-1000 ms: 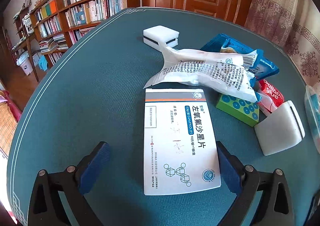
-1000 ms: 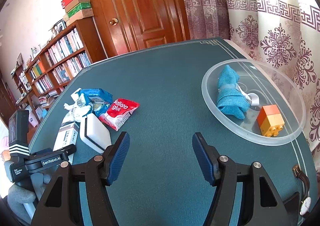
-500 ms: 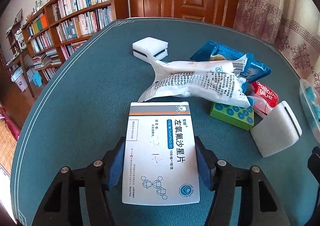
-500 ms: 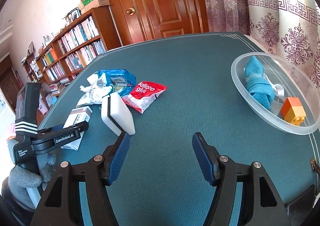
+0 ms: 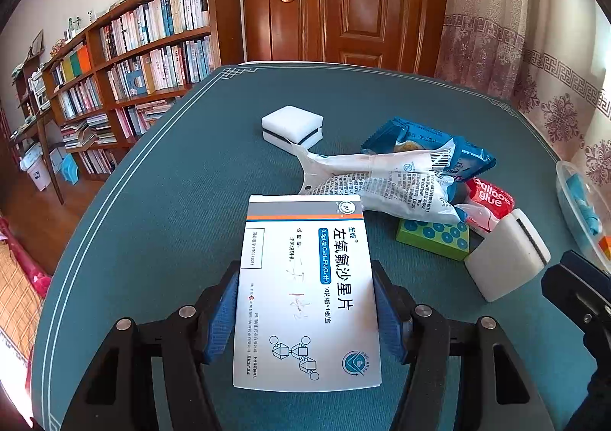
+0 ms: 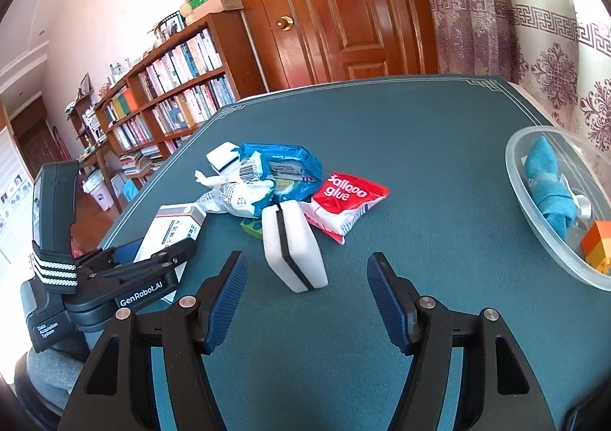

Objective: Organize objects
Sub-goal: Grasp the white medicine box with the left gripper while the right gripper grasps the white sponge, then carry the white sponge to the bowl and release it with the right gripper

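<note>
Having closed in from wide apart, the left gripper point(image 5: 305, 310) is now clamping its fingers point(image 5: 223, 320) on the white medicine box point(image 5: 307, 293) at the near left of the green surface point(image 5: 160, 225). Right gripper point(image 6: 305, 301) is hovering released near the upright white sponge point(image 6: 294, 249).

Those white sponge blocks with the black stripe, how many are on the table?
2. One white sponge block stands on end just ahead of the open right gripper; the other lies flat at the far end of the pile. The wrappers could hide more.
</note>
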Demonstrator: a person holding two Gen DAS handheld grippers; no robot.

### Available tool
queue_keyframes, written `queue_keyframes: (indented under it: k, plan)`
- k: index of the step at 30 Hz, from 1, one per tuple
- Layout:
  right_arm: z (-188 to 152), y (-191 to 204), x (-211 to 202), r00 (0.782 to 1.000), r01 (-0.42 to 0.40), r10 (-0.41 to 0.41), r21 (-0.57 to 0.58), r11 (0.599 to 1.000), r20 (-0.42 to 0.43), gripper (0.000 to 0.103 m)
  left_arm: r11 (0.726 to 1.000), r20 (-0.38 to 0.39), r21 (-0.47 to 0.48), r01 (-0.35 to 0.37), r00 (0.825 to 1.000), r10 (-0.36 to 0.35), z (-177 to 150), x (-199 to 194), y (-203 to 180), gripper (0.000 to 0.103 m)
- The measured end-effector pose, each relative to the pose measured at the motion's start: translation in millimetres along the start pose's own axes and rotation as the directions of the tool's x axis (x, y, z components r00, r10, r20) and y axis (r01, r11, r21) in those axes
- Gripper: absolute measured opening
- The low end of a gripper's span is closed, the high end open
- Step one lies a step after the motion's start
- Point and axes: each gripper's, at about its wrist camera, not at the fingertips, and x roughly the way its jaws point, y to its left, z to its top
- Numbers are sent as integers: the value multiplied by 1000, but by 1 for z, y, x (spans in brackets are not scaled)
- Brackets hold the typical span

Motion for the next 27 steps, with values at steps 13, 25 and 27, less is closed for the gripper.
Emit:
queue_keyframes:
  k: [13, 25, 27]
  plan:
    - [5, 8, 36, 997, 39, -41, -27, 999, -68, 33, 1000, 14, -15, 8, 1000, -8, 3, -5, 10, 66]
    - [5, -17, 7, 1000, 6, -5, 71, 997, -24, 30, 1000, 21, 6, 29, 999, -29, 1, -11, 0, 66]
    - [5, -23, 0, 1000, 16, -15, 83, 996, -13, 30, 999, 20, 12, 34, 999, -35, 1, -12, -4, 66]
